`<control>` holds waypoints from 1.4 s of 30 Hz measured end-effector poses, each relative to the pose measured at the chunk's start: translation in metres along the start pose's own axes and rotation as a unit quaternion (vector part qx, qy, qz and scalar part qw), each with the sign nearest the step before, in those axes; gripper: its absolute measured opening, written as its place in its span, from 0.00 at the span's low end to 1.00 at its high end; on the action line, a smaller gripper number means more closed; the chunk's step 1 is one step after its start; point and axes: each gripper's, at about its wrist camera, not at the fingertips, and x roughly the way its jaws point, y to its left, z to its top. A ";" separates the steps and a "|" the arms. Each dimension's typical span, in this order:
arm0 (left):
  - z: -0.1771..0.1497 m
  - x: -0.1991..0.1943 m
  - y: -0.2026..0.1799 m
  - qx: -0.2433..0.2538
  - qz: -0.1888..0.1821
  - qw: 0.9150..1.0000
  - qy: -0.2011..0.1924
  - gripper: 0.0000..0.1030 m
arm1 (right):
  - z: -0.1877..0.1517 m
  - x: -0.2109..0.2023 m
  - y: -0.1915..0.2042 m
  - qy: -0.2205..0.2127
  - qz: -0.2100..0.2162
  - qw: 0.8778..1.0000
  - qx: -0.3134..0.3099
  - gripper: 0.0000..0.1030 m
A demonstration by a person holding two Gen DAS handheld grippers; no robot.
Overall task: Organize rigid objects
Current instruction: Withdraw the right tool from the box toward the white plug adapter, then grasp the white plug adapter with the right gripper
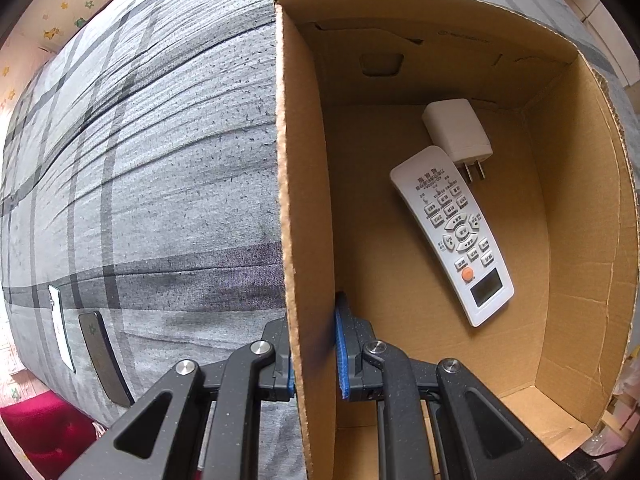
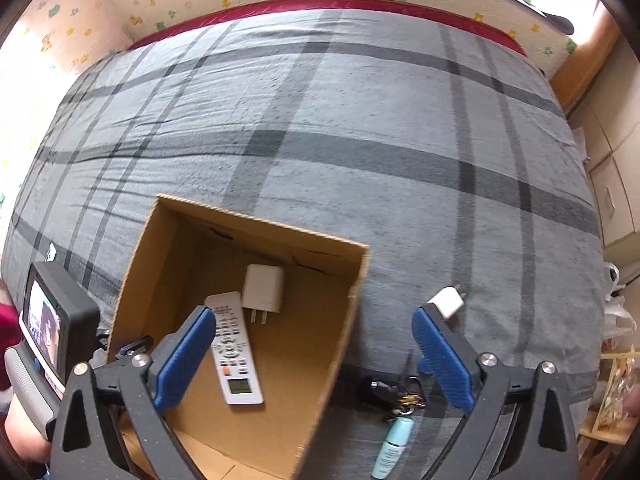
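Observation:
An open cardboard box (image 1: 576,216) (image 2: 344,328) stands on a grey plaid bed. Inside lie a white remote control (image 1: 456,236) (image 2: 234,346) and a white plug adapter (image 1: 458,132) (image 2: 263,289). My left gripper (image 1: 314,344) is shut on the box's left wall (image 1: 304,216), one finger on each side of it. My right gripper (image 2: 314,354) is open and empty above the box's right wall. A smaller white charger (image 2: 446,301), a bunch of keys (image 2: 396,394) and a light blue tube (image 2: 392,450) lie on the bed right of the box.
Two phones, one white (image 1: 60,328) and one dark (image 1: 105,356), lie on the bed left of the box. The left gripper's body with its screen (image 2: 44,328) shows at the lower left of the right wrist view. A cabinet (image 2: 612,184) stands right of the bed.

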 end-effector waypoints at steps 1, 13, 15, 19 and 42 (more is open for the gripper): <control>0.000 0.000 0.000 0.000 0.000 1.000 0.000 0.15 | 0.000 -0.002 -0.006 -0.001 -0.003 1.000 0.004 0.98; 0.001 0.000 0.000 -0.003 0.001 1.000 0.001 0.15 | -0.004 -0.001 -0.071 0.002 -0.037 0.998 0.058 0.98; 0.001 0.000 0.000 -0.003 0.001 1.000 0.000 0.15 | -0.005 0.002 -0.081 0.003 -0.046 0.997 0.063 0.98; 0.000 0.000 0.001 -0.002 0.001 1.000 -0.001 0.15 | -0.008 0.010 -0.099 0.013 -0.056 0.995 0.077 0.98; 0.001 0.000 -0.001 -0.010 0.005 1.000 0.001 0.15 | -0.019 0.110 -0.150 0.077 -0.068 0.989 0.105 0.98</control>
